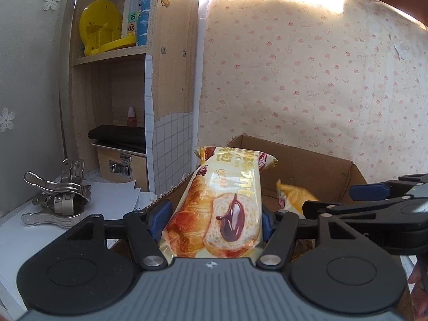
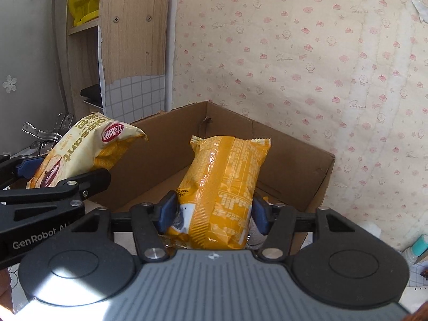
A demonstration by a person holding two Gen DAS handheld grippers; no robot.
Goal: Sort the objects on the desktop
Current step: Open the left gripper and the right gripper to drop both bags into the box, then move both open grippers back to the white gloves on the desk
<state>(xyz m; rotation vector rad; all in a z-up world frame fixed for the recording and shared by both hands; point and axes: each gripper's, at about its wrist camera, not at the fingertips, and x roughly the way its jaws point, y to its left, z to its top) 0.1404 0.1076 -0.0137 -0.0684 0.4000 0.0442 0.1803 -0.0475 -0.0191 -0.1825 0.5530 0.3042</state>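
I am in the middle of putting the snack packs into the cardboard box (image 2: 294, 160): both tongs are over it, each with a pack between its blue pads. My left gripper (image 1: 211, 218) is partly closed on the cream croissant pack (image 1: 222, 203), the pads pressing its sides, and the pack sticks up and forward over the near edge of the box. My right gripper (image 2: 211, 211) stands about as wide, with the orange snack pack (image 2: 222, 187) between its pads; that pack leans down into the box, and I cannot tell whether the pads press it or only flank it, so I judge it is at or near release. The next move, as I read it, calls for drawing the right tongs back clear of the orange pack without dragging it out, then carrying the croissant pack further over the box and opening the left jaws; the two tools are close together, so they could knock each other. The box sits on a white desk (image 1: 16, 238) against pink-patterned wallpaper (image 2: 321, 53). To the left stands a wooden shelf unit (image 1: 171, 80) with a yellow plastic toy (image 1: 100, 26), and big metal clips (image 1: 56, 200) lie on the desk beside it.
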